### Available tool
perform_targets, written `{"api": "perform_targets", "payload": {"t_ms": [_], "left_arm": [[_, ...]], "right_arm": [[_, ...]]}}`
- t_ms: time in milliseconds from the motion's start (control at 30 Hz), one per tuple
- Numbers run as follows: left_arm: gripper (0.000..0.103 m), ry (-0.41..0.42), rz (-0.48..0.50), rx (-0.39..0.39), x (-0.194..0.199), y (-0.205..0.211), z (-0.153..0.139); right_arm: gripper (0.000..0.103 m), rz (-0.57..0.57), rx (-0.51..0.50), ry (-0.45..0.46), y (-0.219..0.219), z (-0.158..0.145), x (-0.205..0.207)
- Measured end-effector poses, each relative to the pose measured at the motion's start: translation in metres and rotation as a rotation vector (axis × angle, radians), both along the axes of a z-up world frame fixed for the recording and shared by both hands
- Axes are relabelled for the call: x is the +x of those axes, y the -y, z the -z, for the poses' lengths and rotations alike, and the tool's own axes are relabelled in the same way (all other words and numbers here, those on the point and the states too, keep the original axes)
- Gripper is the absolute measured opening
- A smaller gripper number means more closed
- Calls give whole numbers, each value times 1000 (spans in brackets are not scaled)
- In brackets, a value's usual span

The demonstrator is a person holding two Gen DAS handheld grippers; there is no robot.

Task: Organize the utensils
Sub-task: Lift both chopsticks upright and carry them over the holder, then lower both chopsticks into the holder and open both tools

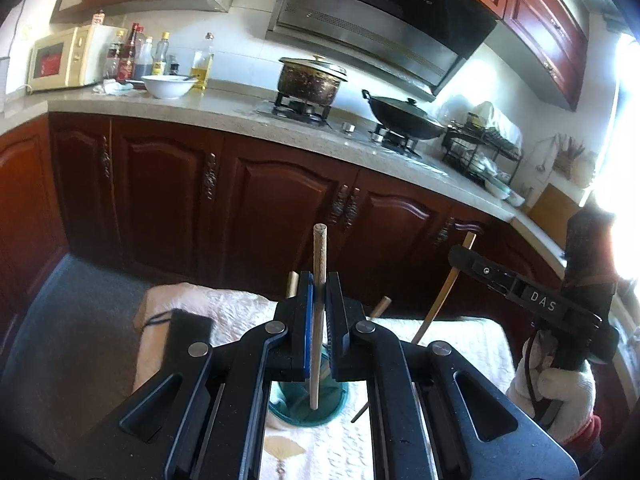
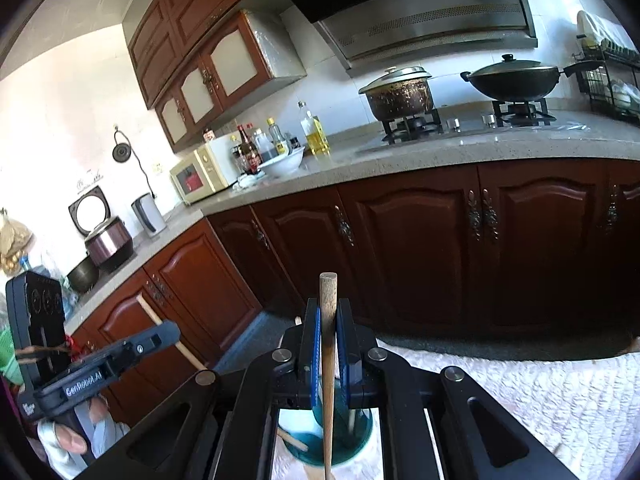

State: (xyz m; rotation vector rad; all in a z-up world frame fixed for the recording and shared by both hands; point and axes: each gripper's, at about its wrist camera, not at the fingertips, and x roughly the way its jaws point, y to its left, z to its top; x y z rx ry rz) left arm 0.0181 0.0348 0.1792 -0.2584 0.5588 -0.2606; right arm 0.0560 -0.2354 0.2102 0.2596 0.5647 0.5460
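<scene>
Far left in the left wrist view: black pouch (image 1: 188, 334) with a blue cord, flat on the white quilted cloth (image 1: 224, 312) covering the tabletop.

Centre of that view: left claw (image 1: 319, 300) clamped on a light wooden chopstick (image 1: 319, 264), blue pads pressed against its sides. Stick upright, blunt end up above the fingertips, thin end down over the teal cup (image 1: 308, 408); touching the cup's floor or hanging just above it, cannot tell. Two more wooden stick ends (image 1: 293, 282) poking up behind the claw, one on each side. Thin dark stick (image 1: 362, 410) flat on the cloth just right of the cup.

Right side of that view: right claw (image 1: 460, 258), held by a white-gloved hand (image 1: 560, 384), closed on a slender curved utensil handle (image 1: 444, 300) slanting down to the left toward the cloth.

Left of the right wrist view: left claw (image 2: 168, 334) in a gloved hand (image 2: 68, 440), light stick (image 2: 160, 322) crossing its tip.

Centre of the right wrist view: right claw (image 2: 329, 320) clamped tight on a round wooden handle (image 2: 328, 320), upright, rounded end up, lower part running down across the teal cup (image 2: 352, 440) on the white cloth. Inside the cup: one flat wooden piece (image 2: 294, 440) leaning left, another thin stick (image 2: 351, 420) upright at the right.

Background, beyond both claws: dark red cabinet doors, grey kitchen counter (image 2: 440, 148) with a white bowl (image 2: 282, 164), a lidded pot (image 2: 400, 92) and a lidded wok (image 2: 514, 78).
</scene>
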Motion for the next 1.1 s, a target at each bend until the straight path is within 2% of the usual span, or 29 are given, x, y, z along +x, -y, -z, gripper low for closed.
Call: {"api": "perform_targets", "payload": {"t_ms": [233, 500, 633, 833, 967, 1033, 1067, 1100], "left_arm": [[5, -28, -44, 59, 19, 8, 27], [5, -51, -75, 126, 29, 25, 63], [5, -90, -52, 131, 33, 33, 77], [5, -131, -45, 138, 37, 45, 99], [5, -170, -42, 119, 39, 43, 107], [5, -178, -47, 109, 38, 41, 106], [5, -183, -51, 99, 38, 39, 106], [5, -190, -58, 89, 38, 36, 107]], "right_arm": [[7, 37, -5, 20, -20, 26, 20], [7, 53, -16, -42, -20, 74, 27], [7, 35, 2, -94, -12, 93, 29], [7, 1, -32, -152, -17, 114, 27], [7, -3, -6, -177, -12, 116, 30], [16, -4, 9, -209, -8, 117, 33], [34, 2, 14, -225, -4, 118, 34], [40, 2, 25, -229, -1, 119, 34]]}}
